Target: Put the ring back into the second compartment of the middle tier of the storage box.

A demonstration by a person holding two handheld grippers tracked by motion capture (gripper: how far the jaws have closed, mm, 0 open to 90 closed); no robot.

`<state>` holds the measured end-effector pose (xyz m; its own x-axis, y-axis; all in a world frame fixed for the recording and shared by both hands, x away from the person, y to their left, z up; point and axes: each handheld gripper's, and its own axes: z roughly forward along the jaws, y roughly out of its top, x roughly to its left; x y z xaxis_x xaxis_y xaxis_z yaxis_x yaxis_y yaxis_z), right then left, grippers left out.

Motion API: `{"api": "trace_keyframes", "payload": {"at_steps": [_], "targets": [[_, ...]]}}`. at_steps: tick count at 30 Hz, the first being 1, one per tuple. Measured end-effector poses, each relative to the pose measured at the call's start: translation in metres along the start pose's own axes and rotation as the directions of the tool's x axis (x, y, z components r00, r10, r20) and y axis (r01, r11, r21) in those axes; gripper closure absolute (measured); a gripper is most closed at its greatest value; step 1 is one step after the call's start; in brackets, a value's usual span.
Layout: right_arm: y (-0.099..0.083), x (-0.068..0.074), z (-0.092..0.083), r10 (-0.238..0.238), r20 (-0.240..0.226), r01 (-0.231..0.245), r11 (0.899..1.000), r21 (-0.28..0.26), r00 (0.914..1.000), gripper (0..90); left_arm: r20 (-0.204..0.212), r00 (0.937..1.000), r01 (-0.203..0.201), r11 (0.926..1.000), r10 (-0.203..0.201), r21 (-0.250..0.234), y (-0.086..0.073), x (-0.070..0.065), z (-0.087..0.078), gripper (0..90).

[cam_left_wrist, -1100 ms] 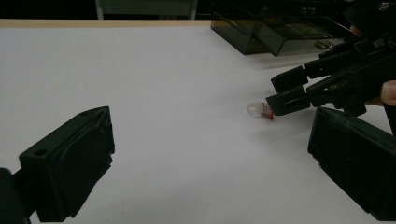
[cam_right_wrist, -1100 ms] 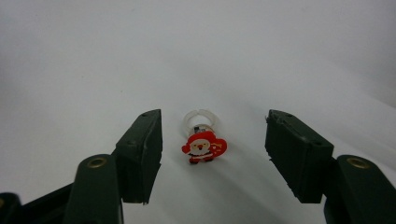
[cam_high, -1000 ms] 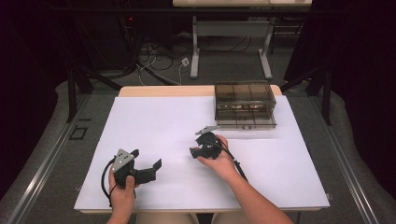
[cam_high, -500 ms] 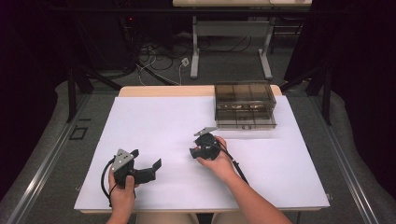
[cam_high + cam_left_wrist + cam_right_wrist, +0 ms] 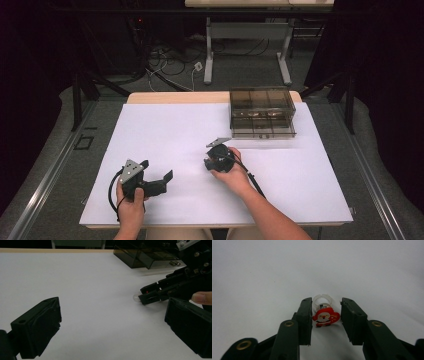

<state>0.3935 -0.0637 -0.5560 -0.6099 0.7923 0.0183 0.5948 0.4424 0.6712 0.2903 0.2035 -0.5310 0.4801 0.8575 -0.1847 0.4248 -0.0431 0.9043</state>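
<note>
Your right gripper (image 5: pixel 325 317) brackets a Santa ring (image 5: pixel 325 315) on the smooth white table (image 5: pixel 165 130).
Its jaws sit slightly apart around the clear plastic band, not clamped; your left gripper (image 5: pixel 112 325) gapes wide, empty.

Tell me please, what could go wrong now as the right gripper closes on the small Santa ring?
The Santa ring lies between the right gripper's jaws, nearer one of them; that jaw might push it sideways across the white table. Its clear band looks thin and may slip or bend if squeezed.

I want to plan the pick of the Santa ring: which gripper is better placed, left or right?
Right. The right gripper has its open jaws on both sides of the Santa ring; the left gripper is off to the side.
</note>
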Motion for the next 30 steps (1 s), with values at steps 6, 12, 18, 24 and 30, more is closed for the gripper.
{"api": "trace_keyframes", "payload": {"at_steps": [6, 12, 18, 24, 30], "targets": [[0.0002, 0.0005, 0.0001, -0.018, 0.004, 0.018, 1.000, -0.002, 0.9998, 66.2, 0.001, 1.0000, -0.001, 1.0000, 0.001, 0.003, 0.0000, 0.0001, 0.0003, 1.0], [0.0004, 0.0005, -0.0001, -0.019, 0.000, 0.019, 1.000, -0.004, 0.9998, 66.7, 0.001, 1.0000, -0.001, 1.0000, 0.001, 0.005, -0.0001, 0.0002, 0.0006, 1.0], [-0.0001, 0.0015, -0.0008, -0.001, -0.001, 0.001, 1.000, -0.021, 1.0000, 67.0, 0.002, 1.0000, 0.000, 1.0000, 0.000, 0.006, -0.0001, 0.0003, 0.0008, 1.0], [0.0001, 0.0002, -0.0047, 0.000, 0.000, 0.000, 1.000, -0.011, 1.0000, 67.0, 0.002, 1.0000, 0.000, 1.0000, 0.000, 0.008, -0.0002, 0.0003, 0.0010, 1.0], [0.0009, -0.0017, -0.0071, 0.012, -0.001, -0.012, 0.999, -0.044, 0.9999, 67.0, 0.002, 1.0000, -0.001, 1.0000, 0.001, 0.008, -0.0002, 0.0003, 0.0011, 1.0]]}}
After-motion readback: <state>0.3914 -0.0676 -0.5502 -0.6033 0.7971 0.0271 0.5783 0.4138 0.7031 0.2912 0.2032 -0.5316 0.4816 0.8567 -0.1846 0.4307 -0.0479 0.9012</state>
